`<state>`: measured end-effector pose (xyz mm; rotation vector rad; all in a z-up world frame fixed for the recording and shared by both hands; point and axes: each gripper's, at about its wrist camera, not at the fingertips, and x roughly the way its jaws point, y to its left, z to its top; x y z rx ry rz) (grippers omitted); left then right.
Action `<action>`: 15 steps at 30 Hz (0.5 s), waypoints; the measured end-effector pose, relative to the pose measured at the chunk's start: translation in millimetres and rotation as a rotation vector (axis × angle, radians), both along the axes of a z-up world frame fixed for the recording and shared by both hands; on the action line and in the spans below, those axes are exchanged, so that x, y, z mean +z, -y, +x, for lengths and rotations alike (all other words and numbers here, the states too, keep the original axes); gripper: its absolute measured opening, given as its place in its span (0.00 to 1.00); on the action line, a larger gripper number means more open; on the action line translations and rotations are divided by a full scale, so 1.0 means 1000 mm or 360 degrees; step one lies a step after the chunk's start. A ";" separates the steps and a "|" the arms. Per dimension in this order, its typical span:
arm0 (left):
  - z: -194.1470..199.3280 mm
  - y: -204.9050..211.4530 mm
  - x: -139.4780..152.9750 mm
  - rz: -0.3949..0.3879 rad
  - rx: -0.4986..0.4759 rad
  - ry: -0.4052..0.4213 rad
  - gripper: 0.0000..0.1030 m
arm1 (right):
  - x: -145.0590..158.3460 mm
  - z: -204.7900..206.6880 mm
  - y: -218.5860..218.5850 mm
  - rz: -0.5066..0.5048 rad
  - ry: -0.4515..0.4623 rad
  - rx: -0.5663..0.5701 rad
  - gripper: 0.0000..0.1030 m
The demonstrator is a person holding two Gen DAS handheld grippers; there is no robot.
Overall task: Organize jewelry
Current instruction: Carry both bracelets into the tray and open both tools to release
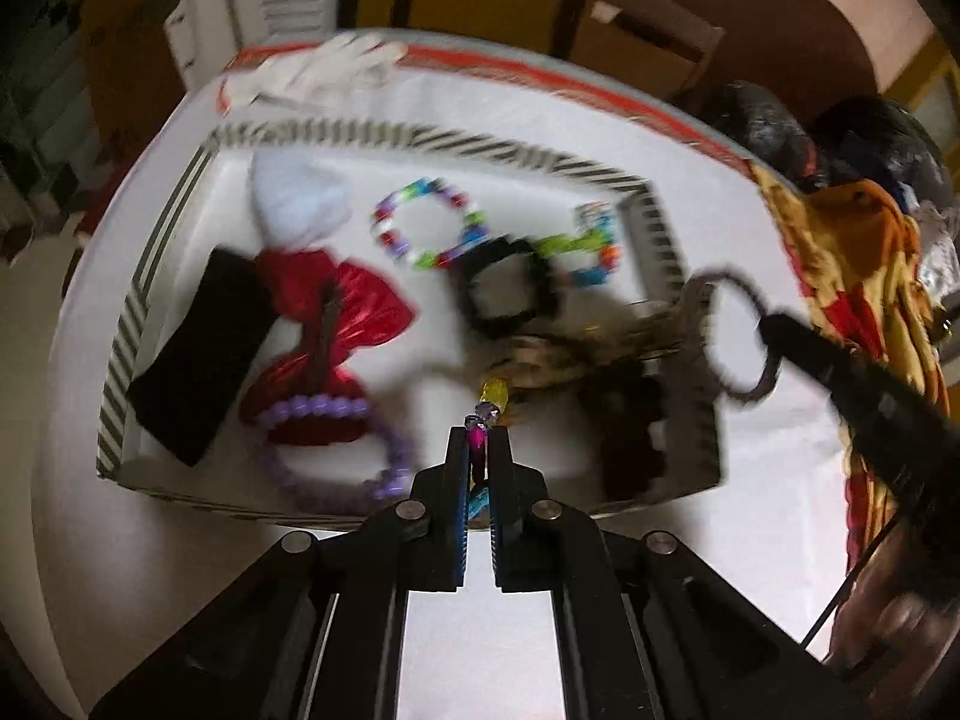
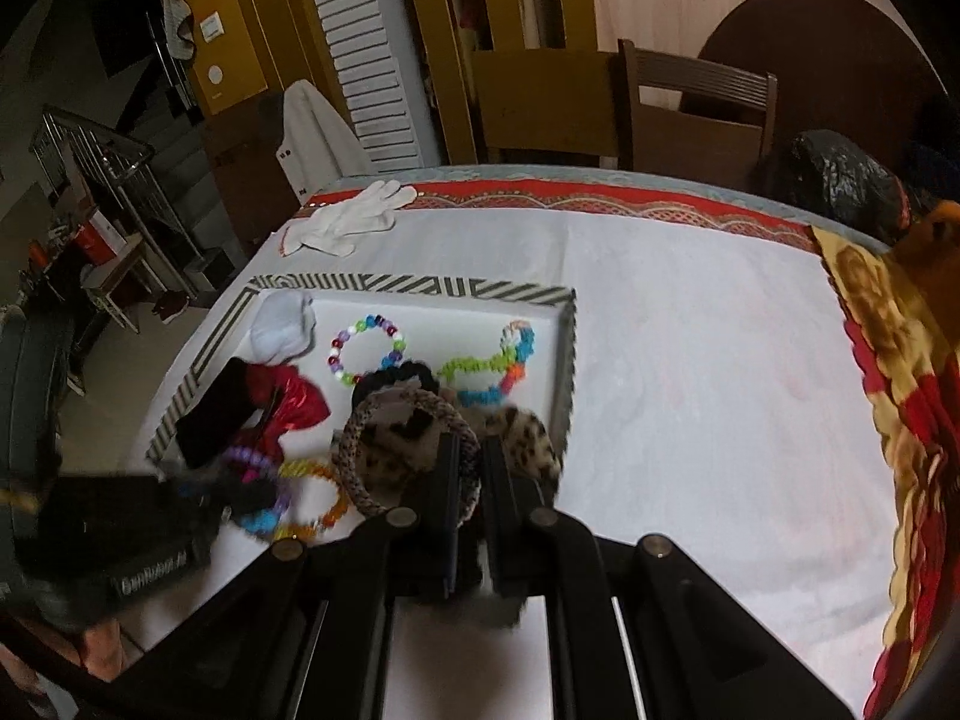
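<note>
A white tray with a striped rim (image 1: 180, 204) (image 2: 384, 285) holds a multicolour bead bracelet (image 1: 420, 228) (image 2: 366, 354), a neon loom bracelet (image 1: 591, 252) (image 2: 498, 369), a black scrunchie (image 1: 504, 288), a purple bead bracelet (image 1: 342, 450), a red foil bow (image 1: 336, 324) (image 2: 288, 408) and a black pad (image 1: 198, 354). My left gripper (image 1: 478, 441) is shut on a colourful bead bracelet (image 1: 487, 405) (image 2: 300, 501), held over the tray's near edge. My right gripper (image 2: 471, 450) (image 1: 774, 324) is shut on a braided ring bracelet (image 2: 408, 450) (image 1: 735, 330), held above the tray's right edge.
A white glove (image 1: 324, 69) (image 2: 354, 213) lies at the table's far edge. A leopard-print scrunchie (image 2: 528, 438) sits by the tray's right wall. A red and yellow cloth (image 2: 888, 360) and black bags (image 2: 840, 180) lie to the right. A wooden chair (image 2: 690, 114) stands behind the table.
</note>
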<state>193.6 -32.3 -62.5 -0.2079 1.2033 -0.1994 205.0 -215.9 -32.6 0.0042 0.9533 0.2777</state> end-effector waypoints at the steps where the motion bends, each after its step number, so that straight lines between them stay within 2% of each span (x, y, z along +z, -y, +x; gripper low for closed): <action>1: 0.001 -0.006 -0.004 0.0003 0.0013 -0.0014 0.18 | -0.003 0.008 -0.004 -0.0011 -0.0010 0.0003 0.07; 9: 0.011 -0.024 -0.010 0.0020 0.0034 -0.0018 0.18 | -0.040 0.082 -0.030 -0.0053 -0.0144 -0.0028 0.07; 15: 0.020 -0.026 -0.013 0.0045 0.0036 -0.0014 0.18 | -0.067 0.113 -0.045 -0.0079 -0.0203 -0.0063 0.07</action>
